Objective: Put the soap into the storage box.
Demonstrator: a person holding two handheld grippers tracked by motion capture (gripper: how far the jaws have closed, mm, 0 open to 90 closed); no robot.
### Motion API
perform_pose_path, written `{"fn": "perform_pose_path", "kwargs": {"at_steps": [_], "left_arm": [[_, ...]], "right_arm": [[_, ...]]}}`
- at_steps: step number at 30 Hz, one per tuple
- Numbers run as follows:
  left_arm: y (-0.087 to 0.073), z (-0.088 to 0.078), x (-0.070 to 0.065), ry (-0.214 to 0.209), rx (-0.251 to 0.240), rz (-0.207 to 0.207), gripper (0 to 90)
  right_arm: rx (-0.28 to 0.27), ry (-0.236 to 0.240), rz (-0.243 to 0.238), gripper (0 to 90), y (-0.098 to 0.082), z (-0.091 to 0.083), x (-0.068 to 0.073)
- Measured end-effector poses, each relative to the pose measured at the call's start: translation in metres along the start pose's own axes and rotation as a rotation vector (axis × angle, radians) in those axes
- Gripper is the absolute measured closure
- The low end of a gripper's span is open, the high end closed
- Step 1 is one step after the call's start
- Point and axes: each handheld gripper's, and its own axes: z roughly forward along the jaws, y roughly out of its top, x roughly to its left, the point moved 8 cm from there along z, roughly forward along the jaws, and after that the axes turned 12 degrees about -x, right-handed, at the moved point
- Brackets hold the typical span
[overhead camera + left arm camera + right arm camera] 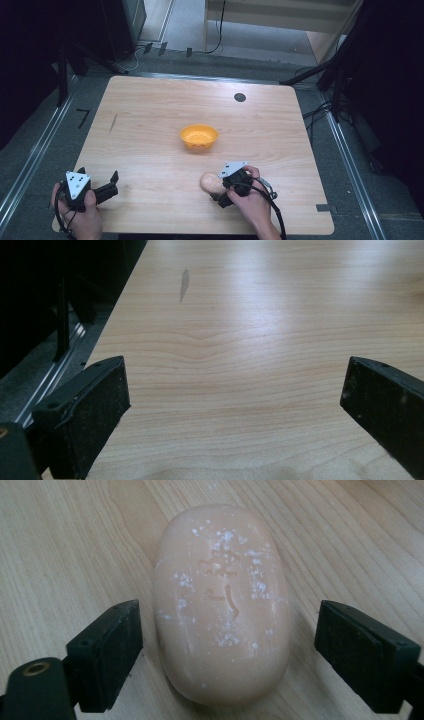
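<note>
Currently, the right gripper [218, 188] sits low over the table [150, 130] near its front edge, right of the middle, gripped from behind by the person's right hand [252, 202]. A pale peach bar of soap [210, 183] lies flat on the wood at that gripper's tip. In the right gripper view the bar of soap [222, 605] lies lengthwise between the two black jaws, its top face stamped with a faint mark and flecked with white specks. Both pads stand clear of the bar's sides, with a narrow strip of wood visible on each side, so the jaws bracket the soap without pressing on it. Bare fingers [253, 172] curl over the gripper body, and its black cable [272, 210] loops back toward the front edge. An orange bowl [199, 137] stands upright near the centre of the table, well apart from the soap and farther from the person. A small dark round disc [240, 97] lies near the far edge, right of centre. The left gripper [113, 182] rests at the front left corner, held by the left hand [82, 215], with its grey three-cornered plate [77, 182] facing up. In the left gripper view its jaws are spread wide over bare wood, with a small grey smudge [184, 284] on the surface farther ahead.
</note>
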Motion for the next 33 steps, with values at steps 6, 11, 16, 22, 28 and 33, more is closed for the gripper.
{"fn": "perform_pose_path", "kwargs": {"at_steps": [6,11,16,22,28,33], "left_arm": [[0.0001,0.0000,0.0001,0.001,-0.001,0.000,0.0],[0.0000,0.0001,-0.0001,0.000,-0.001,-0.001,0.0],[0.0001,-0.0002,0.0004,-0.001,0.001,-0.001,0.0],[0.0000,-0.0002,0.0005,-0.001,0.002,0.000,0.0],[0.0000,-0.0002,0.0006,0.001,0.002,0.000,0.0],[0.0000,0.0000,0.0002,0.001,0.001,0.000,0.0]], "right_arm": [[0.000,0.003,-0.006,14.9,0.0016,0.0034,0.0015],[0.001,0.007,-0.011,20.8,0.0043,0.0063,0.0039],[-0.002,-0.005,-0.016,31.7,0.0093,0.0087,0.0050],[0.008,-0.009,-0.027,32.2,0.0100,0.0103,0.0044],[0.011,-0.009,-0.029,32.2,0.0097,0.0101,0.0049],[0.015,-0.007,-0.025,31.1,0.0095,0.0103,0.0049]]}}
